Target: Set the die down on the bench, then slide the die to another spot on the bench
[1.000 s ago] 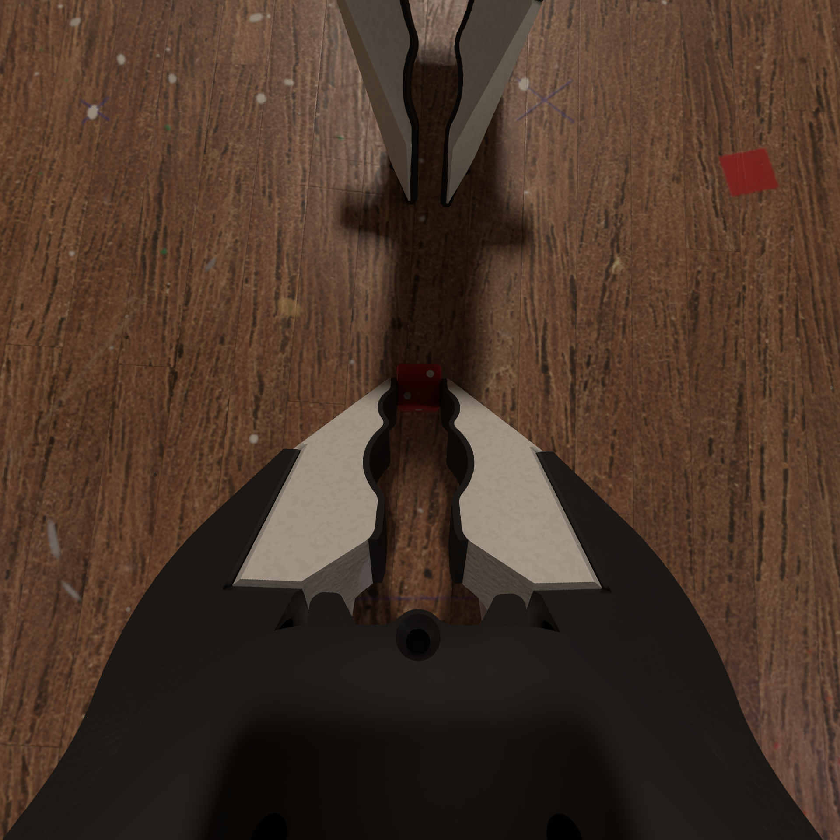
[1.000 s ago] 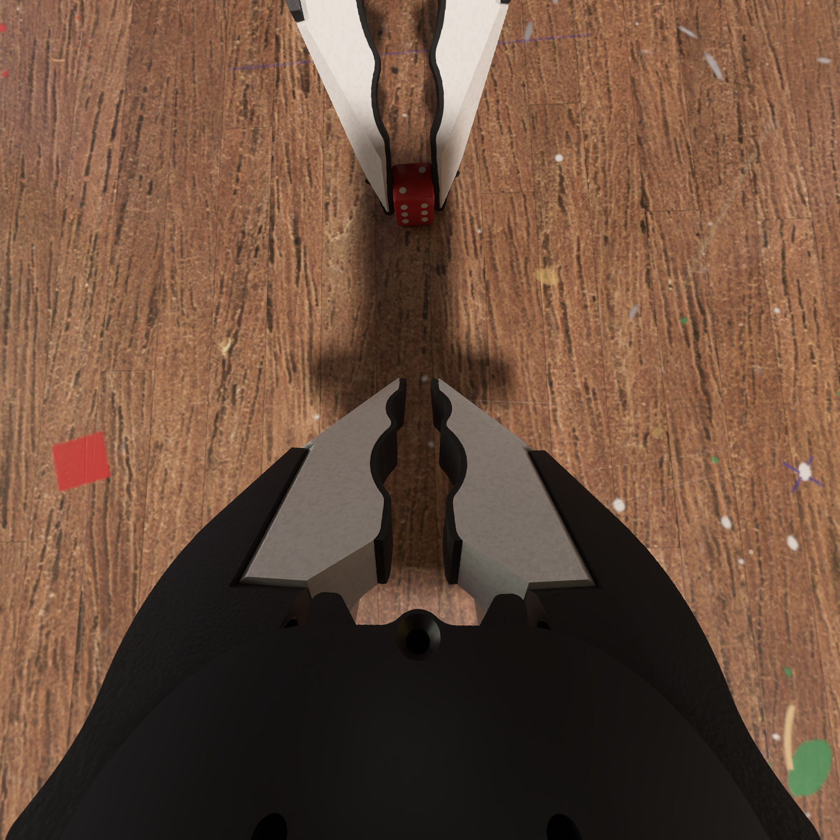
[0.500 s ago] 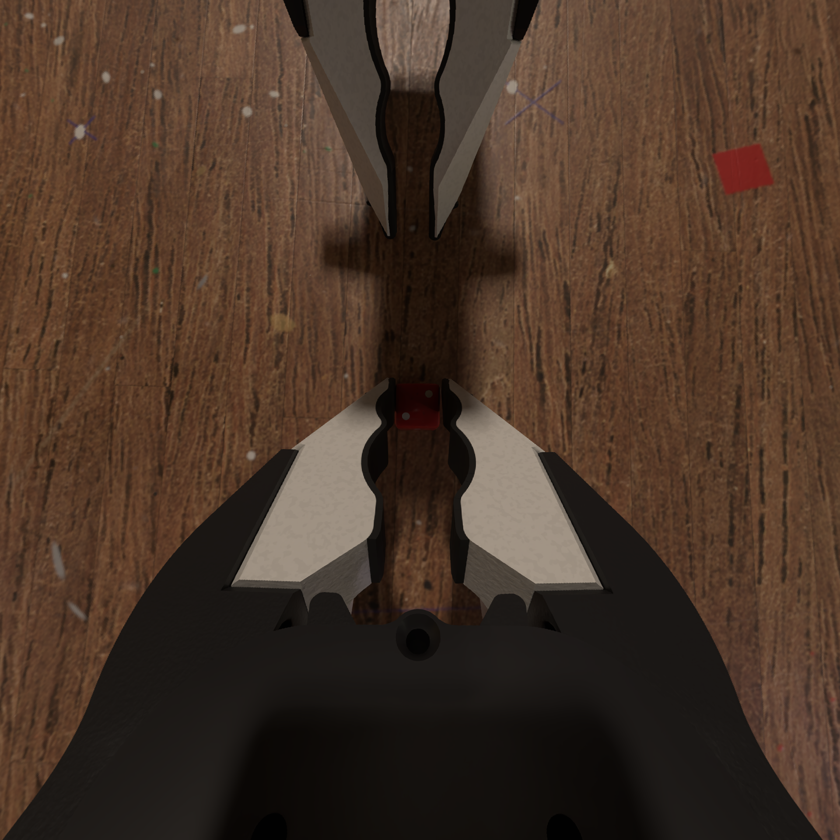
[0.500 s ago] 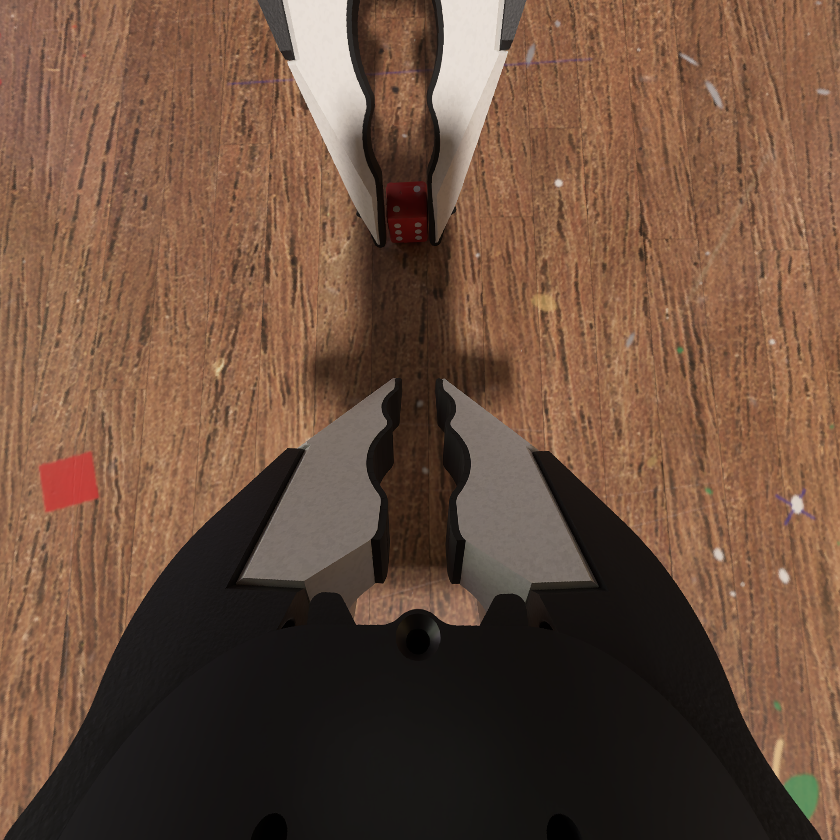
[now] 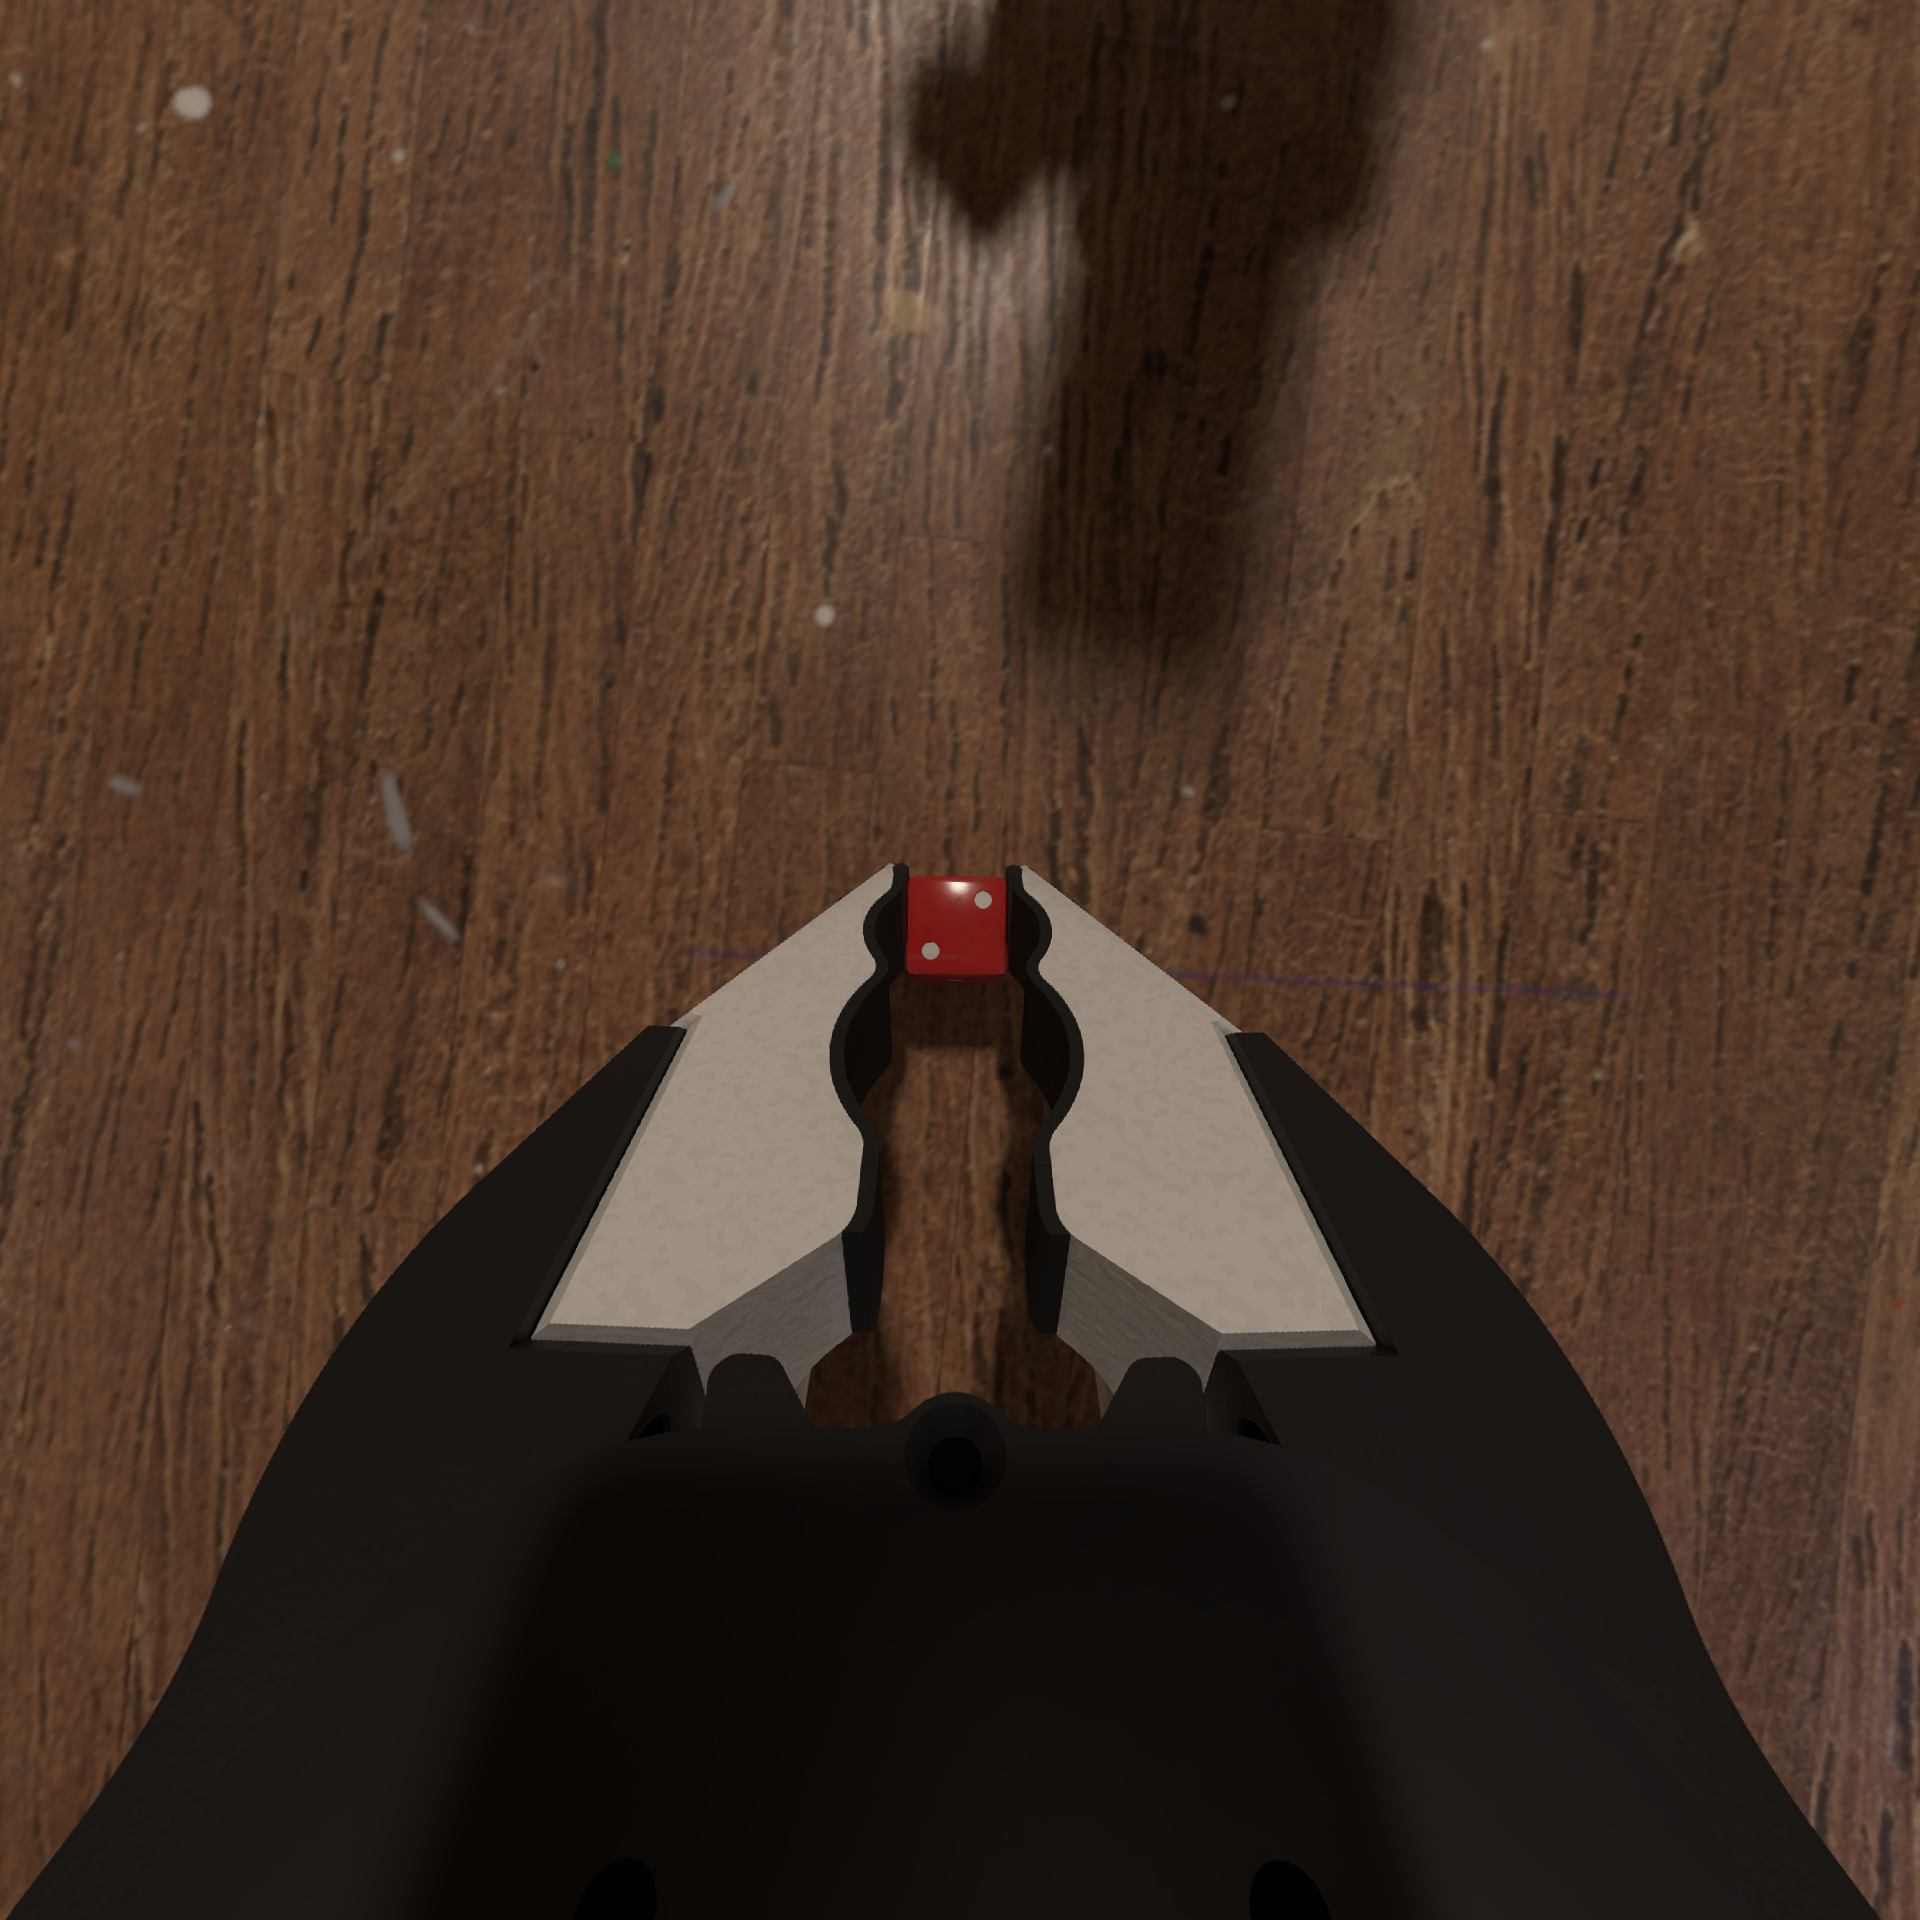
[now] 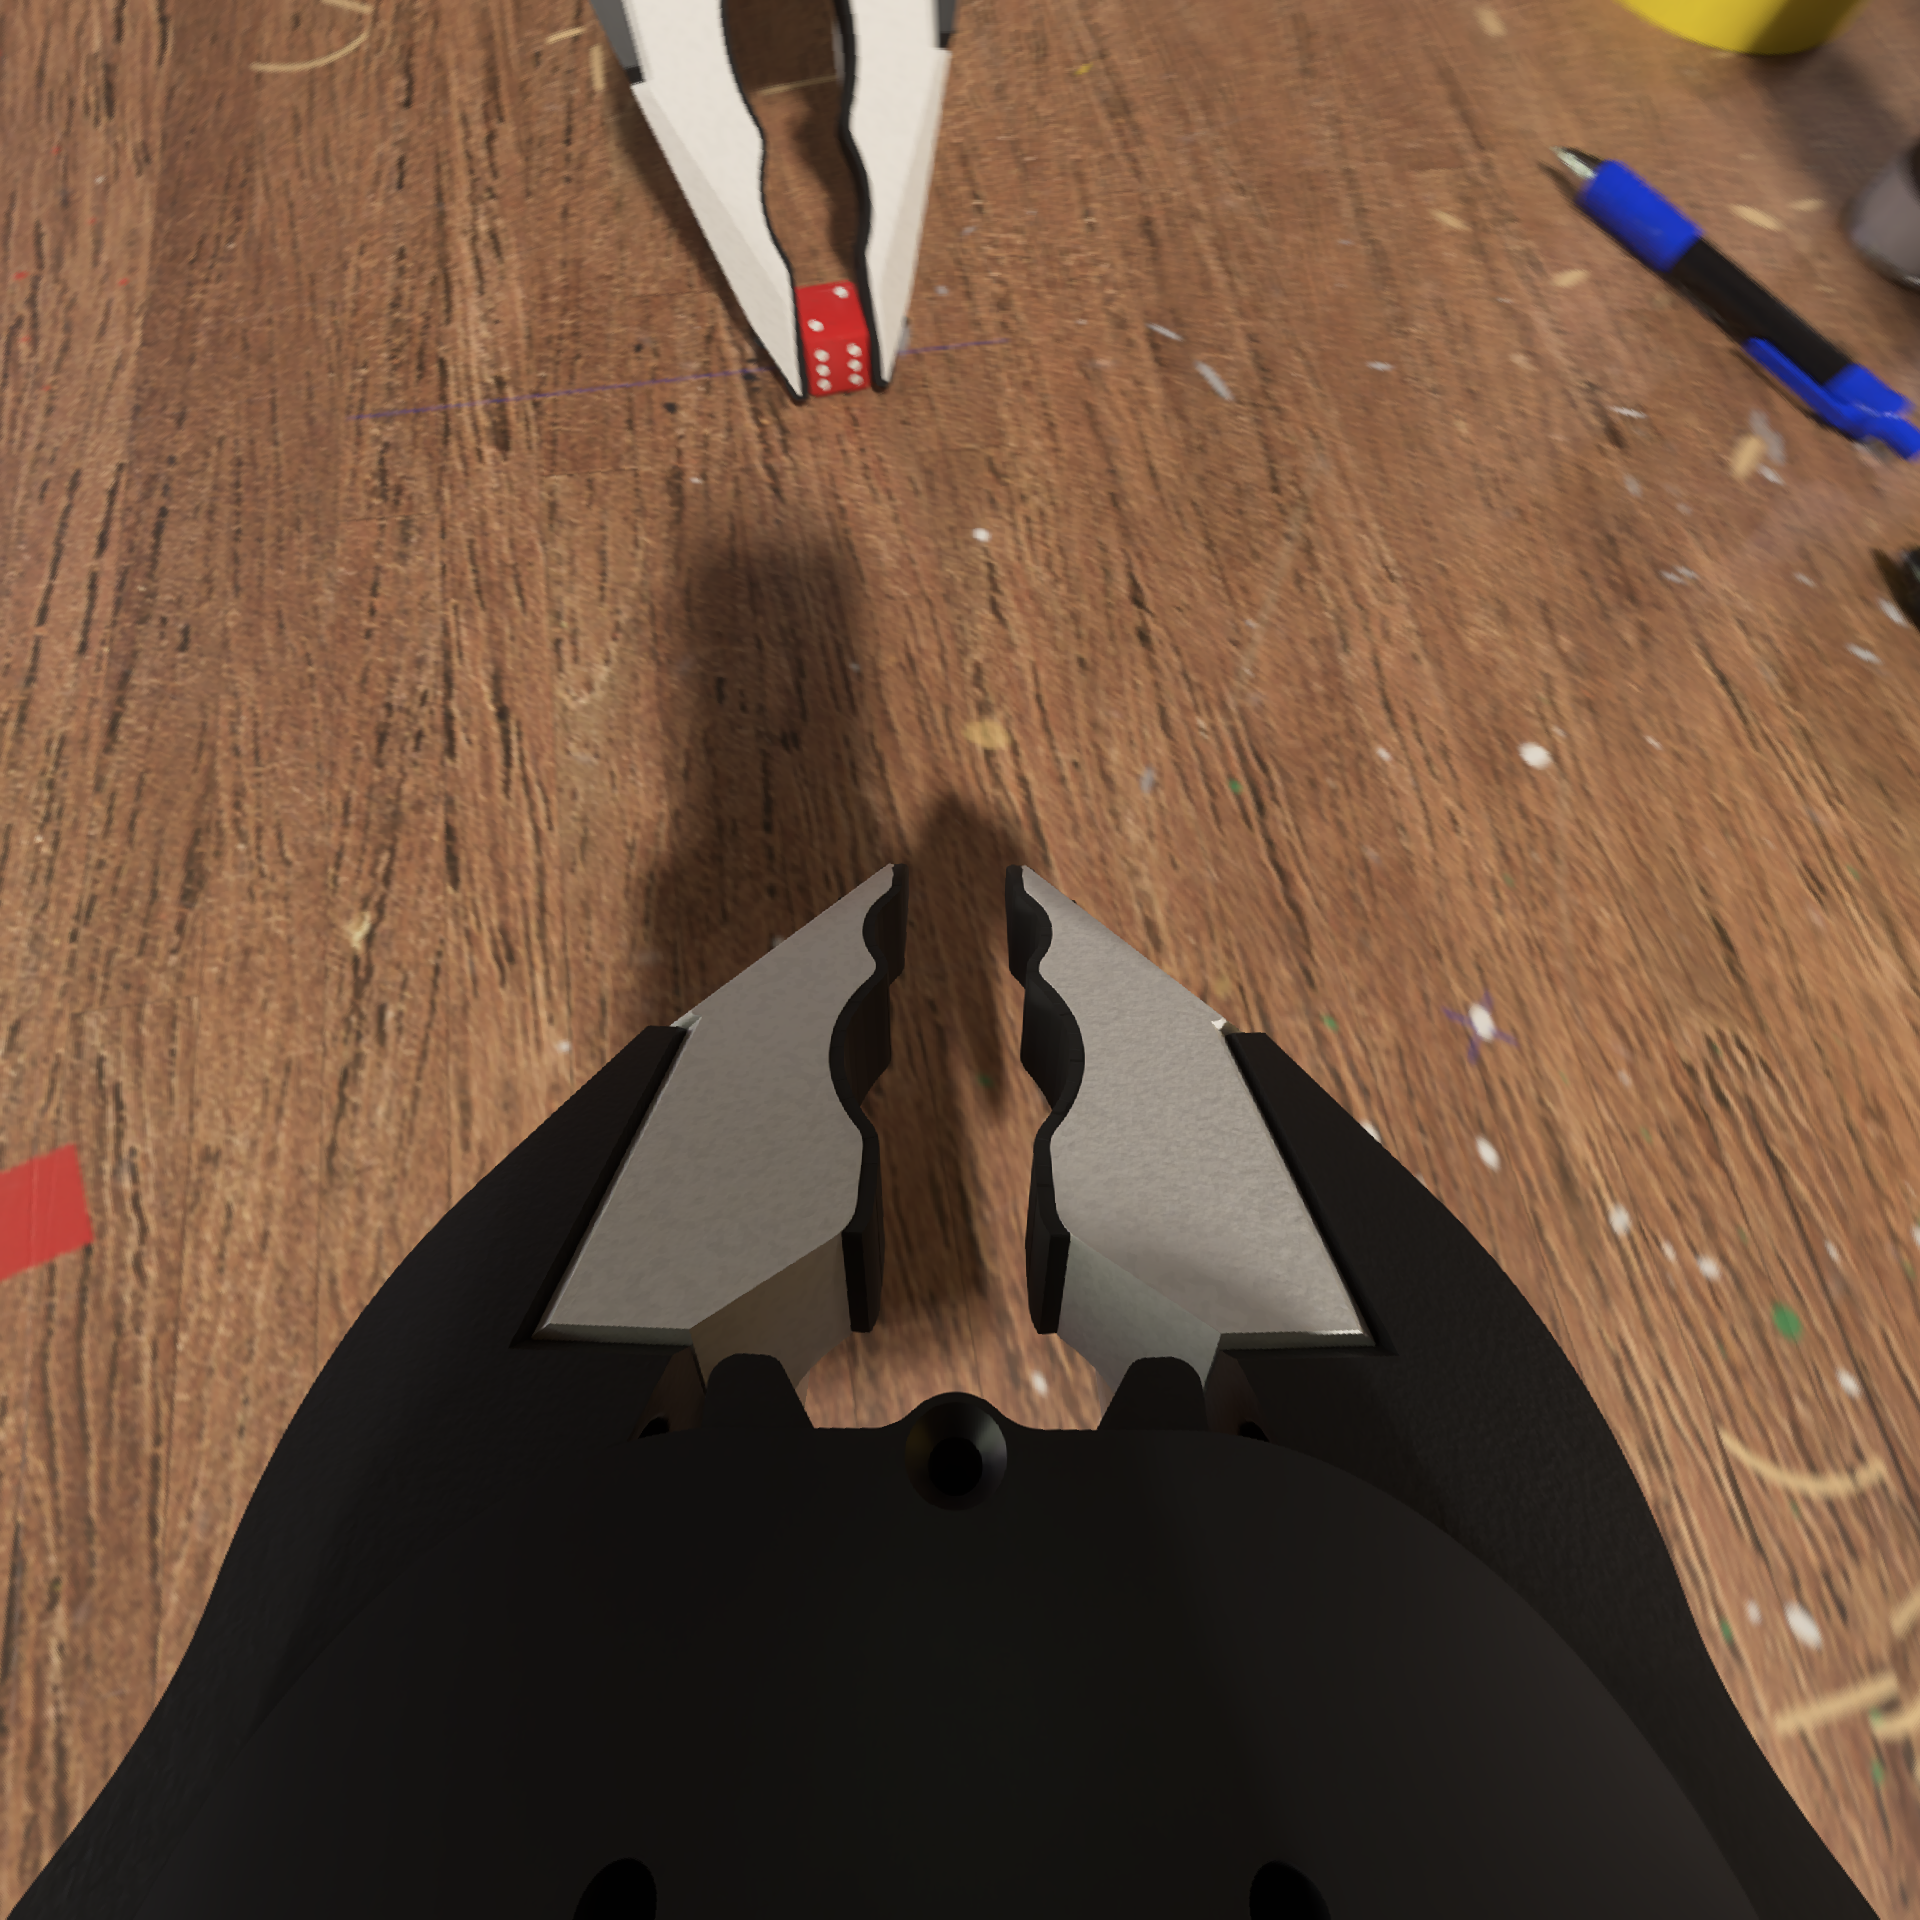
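We found the red die [image 5: 955, 925] pinched between the fingertips of the left tool [image 5: 955, 899], its pale fingers [image 5: 748, 1122] pressed against both sides of the cube. From the right wrist view the same die [image 6: 831, 338] sat at the very tips of the left tool [image 6: 840, 358], low against the wooden desk [image 6: 312, 623]; we could not tell whether it touched the boards. The right tool [image 6: 956, 894] hung nearer the camera than the die, well apart from it, its fingers spread with a narrow gap and gripping nothing. Right of the die lay a blue and black pen [image 6: 1735, 301]. Beyond the pen, at the top edge, we noted a yellow round object [image 6: 1745, 21], possibly a container; its inside was out of frame. Left of the die and nearer the camera, a red square patch [image 6: 42, 1205] lay flat on the desk.
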